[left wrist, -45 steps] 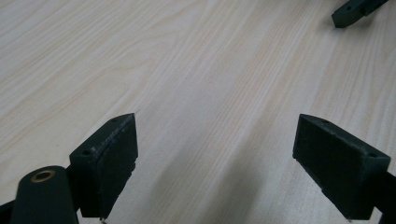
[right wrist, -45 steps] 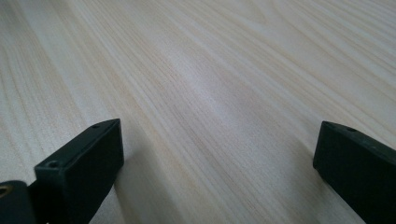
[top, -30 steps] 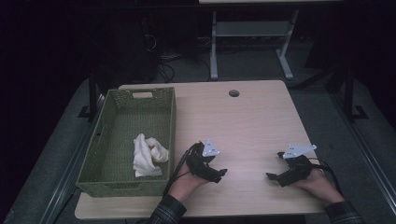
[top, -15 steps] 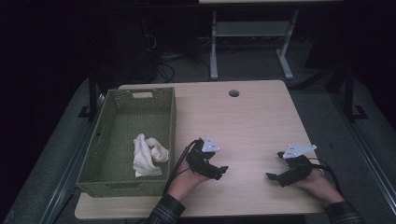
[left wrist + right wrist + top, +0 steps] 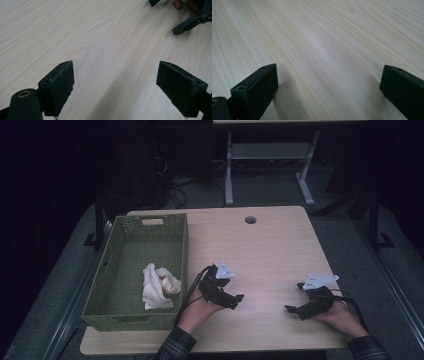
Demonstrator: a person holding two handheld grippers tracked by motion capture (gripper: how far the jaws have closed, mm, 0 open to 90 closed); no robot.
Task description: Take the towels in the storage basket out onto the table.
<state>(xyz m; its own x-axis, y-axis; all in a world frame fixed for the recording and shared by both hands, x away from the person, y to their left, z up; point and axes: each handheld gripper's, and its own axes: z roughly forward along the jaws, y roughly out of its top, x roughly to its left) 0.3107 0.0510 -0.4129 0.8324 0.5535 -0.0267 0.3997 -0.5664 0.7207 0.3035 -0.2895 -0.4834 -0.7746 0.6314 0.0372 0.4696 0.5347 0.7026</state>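
My left gripper rests low over the light wooden table, just right of the basket, held by a hand in a plaid sleeve. In the left gripper view it stands open, with bare wood between its jaws. My right gripper sits near the table's front right. Its jaws are also wide apart over bare wood, with nothing held. Part of the right gripper shows far off in the left gripper view.
A green woven basket stands on the table's left side with a crumpled white cloth lying in it. A round cable hole sits near the far edge. Beyond the table are desk legs and cables on a dark floor.
The left gripper has edged slightly forward on the table. The right gripper, basket and cloth have stayed in place.
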